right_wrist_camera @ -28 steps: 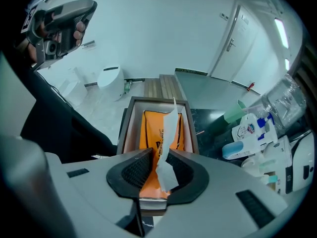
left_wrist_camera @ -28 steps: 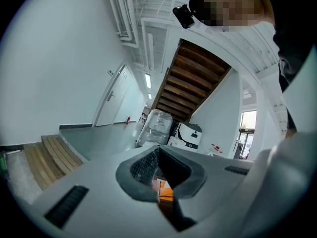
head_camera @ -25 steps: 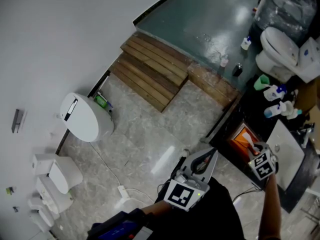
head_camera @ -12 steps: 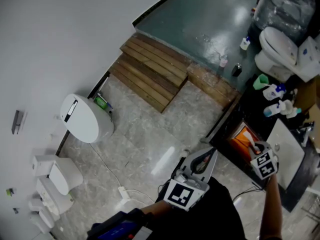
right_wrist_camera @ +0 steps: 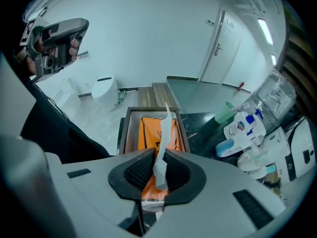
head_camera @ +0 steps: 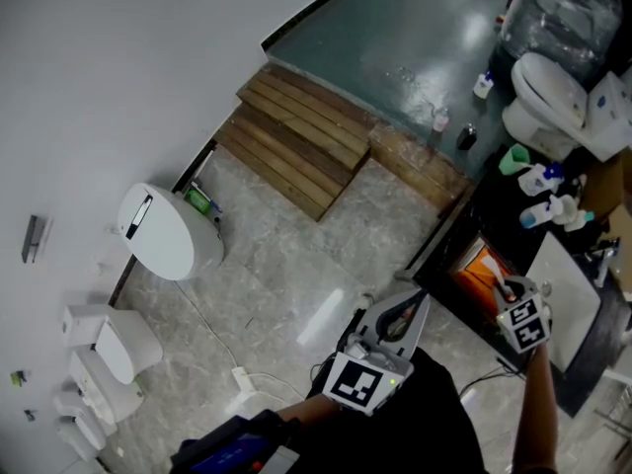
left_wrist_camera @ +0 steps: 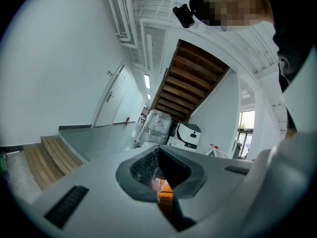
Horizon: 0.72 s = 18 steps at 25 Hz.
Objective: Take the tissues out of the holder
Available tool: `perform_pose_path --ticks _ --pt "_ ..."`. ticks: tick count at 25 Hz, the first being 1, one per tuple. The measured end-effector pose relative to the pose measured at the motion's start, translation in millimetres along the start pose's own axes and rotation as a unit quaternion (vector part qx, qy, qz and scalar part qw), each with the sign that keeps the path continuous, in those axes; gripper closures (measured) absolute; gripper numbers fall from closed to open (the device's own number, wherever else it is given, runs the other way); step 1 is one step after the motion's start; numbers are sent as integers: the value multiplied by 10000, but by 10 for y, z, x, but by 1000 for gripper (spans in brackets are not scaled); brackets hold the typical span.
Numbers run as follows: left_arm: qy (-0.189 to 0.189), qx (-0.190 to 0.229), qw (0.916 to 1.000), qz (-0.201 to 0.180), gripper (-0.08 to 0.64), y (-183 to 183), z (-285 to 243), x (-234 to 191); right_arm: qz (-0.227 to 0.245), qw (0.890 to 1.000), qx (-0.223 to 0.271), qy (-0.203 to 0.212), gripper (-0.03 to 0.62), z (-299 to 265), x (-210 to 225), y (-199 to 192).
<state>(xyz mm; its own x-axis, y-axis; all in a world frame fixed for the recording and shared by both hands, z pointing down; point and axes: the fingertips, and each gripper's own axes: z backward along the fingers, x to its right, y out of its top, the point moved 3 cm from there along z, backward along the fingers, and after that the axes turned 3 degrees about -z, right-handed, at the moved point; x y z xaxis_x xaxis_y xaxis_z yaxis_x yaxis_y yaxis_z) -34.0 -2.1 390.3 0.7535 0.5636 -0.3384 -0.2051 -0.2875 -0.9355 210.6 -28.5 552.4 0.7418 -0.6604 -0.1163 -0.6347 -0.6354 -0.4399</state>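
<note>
Here's the tissue [right_wrist_camera: 161, 157], a thin white strip standing up out of the orange pack [right_wrist_camera: 148, 133], and it runs straight between the jaws of the right gripper [right_wrist_camera: 159, 171]. Those jaws have just been closing, and the pads now touch the strip on both sides, so the tissue is pinched while its lower part sits in the pack. The pack lies in the brown holder [right_wrist_camera: 124, 133], an open-topped box with straight walls, and nothing stands over it but the gripper coming steeply down. In the head view the right gripper [head_camera: 507, 292] is right above the holder [head_camera: 456, 265], which sits at the near edge of the dark counter [head_camera: 513, 205], its long side along that edge. Past that edge, the pale stone floor [head_camera: 286, 255] lies wide and bare. On the counter's other side a white slab [head_camera: 568, 304] lies just beside the holder. The white and blue bottles [right_wrist_camera: 242, 128] and a green cup [right_wrist_camera: 225, 114] stand farther along the counter, apart from the holder's wall. Over to the left gripper [left_wrist_camera: 159, 165]: jaws together, nothing in them, held level. In the head view it [head_camera: 420, 302] is above the floor, near the counter's edge and clear of the holder. Farther off, wooden steps [head_camera: 306, 141] climb to a grey platform.
</note>
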Motion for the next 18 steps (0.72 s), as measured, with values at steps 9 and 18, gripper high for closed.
perform_pose_path --ticks 9,18 --pt "30 -10 10000 -15 563 -17 31 10 50 9999 126 -104 545 93 -2 45" --pt "43 -19 10000 -5 563 -24 60 37 123 9994 221 -236 545 184 -9 94"
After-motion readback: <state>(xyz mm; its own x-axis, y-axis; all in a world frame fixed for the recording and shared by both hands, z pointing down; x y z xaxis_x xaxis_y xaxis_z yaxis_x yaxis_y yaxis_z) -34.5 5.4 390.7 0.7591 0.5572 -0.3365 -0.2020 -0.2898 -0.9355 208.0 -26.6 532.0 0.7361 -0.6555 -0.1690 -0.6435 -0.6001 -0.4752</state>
